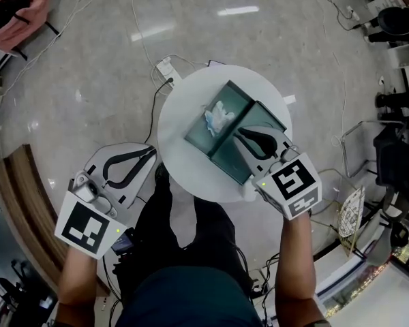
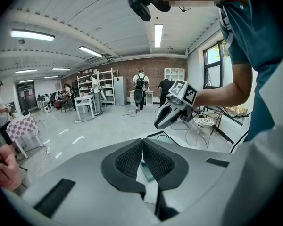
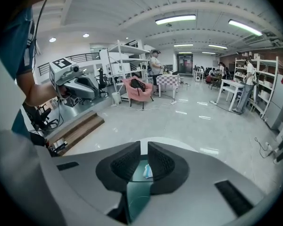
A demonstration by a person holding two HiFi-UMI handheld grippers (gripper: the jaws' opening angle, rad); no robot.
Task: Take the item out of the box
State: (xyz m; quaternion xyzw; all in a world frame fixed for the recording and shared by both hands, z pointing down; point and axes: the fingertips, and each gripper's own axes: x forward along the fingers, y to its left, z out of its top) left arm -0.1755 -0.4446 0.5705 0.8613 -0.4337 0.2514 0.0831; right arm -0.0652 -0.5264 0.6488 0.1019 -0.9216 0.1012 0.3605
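An open dark green box point(image 1: 226, 157) lies on a small round white table point(image 1: 176, 148). A crumpled white and pale blue item point(image 1: 218, 118) rests in its far half. My right gripper point(image 1: 240, 136) hovers over the near half, tips toward the middle fold, shut with nothing between the pads. In the right gripper view the item point(image 3: 147, 172) and box point(image 3: 134, 194) show just past the jaw tips point(image 3: 144, 147). My left gripper point(image 1: 152, 154) is held off the table's left edge, shut and empty; the left gripper view shows its pads point(image 2: 132, 160) meeting.
A power strip point(image 1: 165, 68) with cables lies on the polished floor behind the table. A wooden step point(image 1: 20, 203) is at the left, a pink chair point(image 1: 13, 9) at the far left, wire furniture point(image 1: 358, 138) at the right. The person's legs are under the table's near edge.
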